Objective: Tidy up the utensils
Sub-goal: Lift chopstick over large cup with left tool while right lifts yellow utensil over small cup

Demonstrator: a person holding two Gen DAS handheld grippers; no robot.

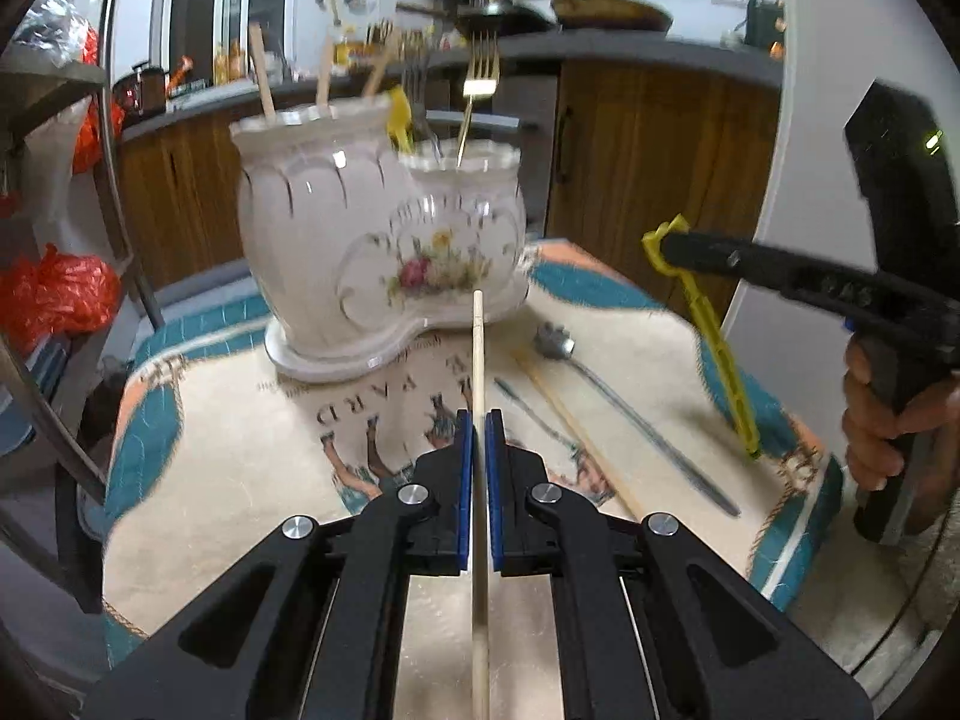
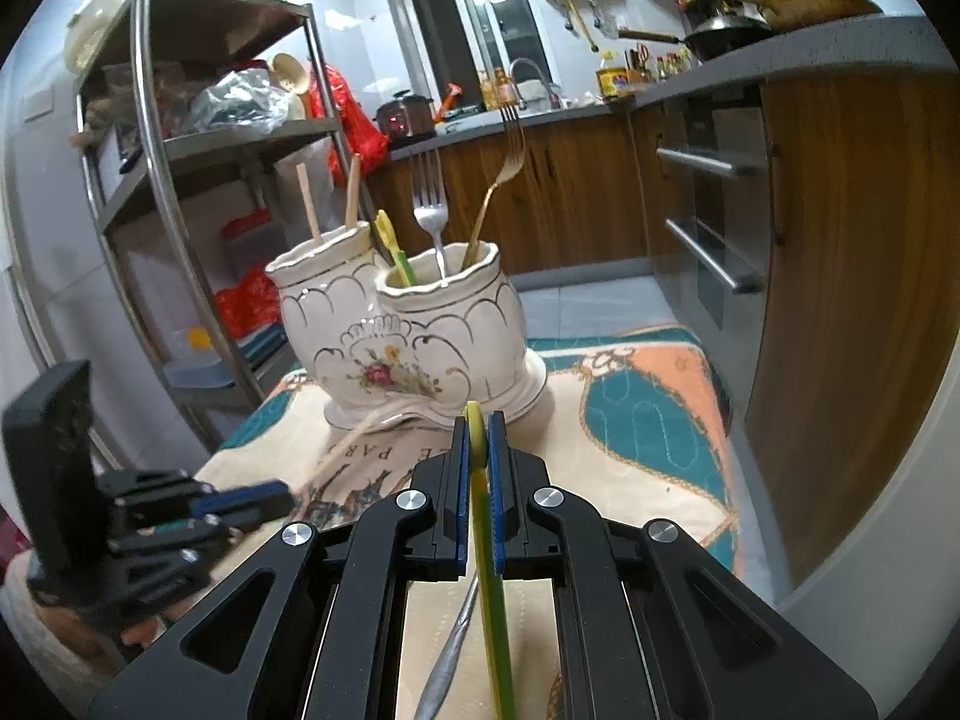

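A white floral ceramic holder point(image 1: 372, 240) with two compartments stands on the printed mat; it also shows in the right wrist view point(image 2: 408, 330). Its taller part holds wooden chopsticks point(image 2: 309, 201); its lower part holds a silver fork point(image 2: 429, 210), a gold fork point(image 2: 498, 192) and a yellow utensil point(image 2: 390, 243). My left gripper point(image 1: 478, 420) is shut on a wooden chopstick point(image 1: 478, 348) pointing at the holder. My right gripper point(image 2: 478, 420) is shut on a yellow plastic utensil point(image 2: 489, 570), seen hanging from it in the left wrist view point(image 1: 714, 336).
On the mat point(image 1: 240, 450) lie a silver spoon point(image 1: 606, 396), a second chopstick point(image 1: 570, 420) and a thin dark utensil point(image 1: 534, 414). A metal shelf rack point(image 2: 198, 180) stands left. Wooden cabinets point(image 2: 840, 300) and a counter lie behind and right.
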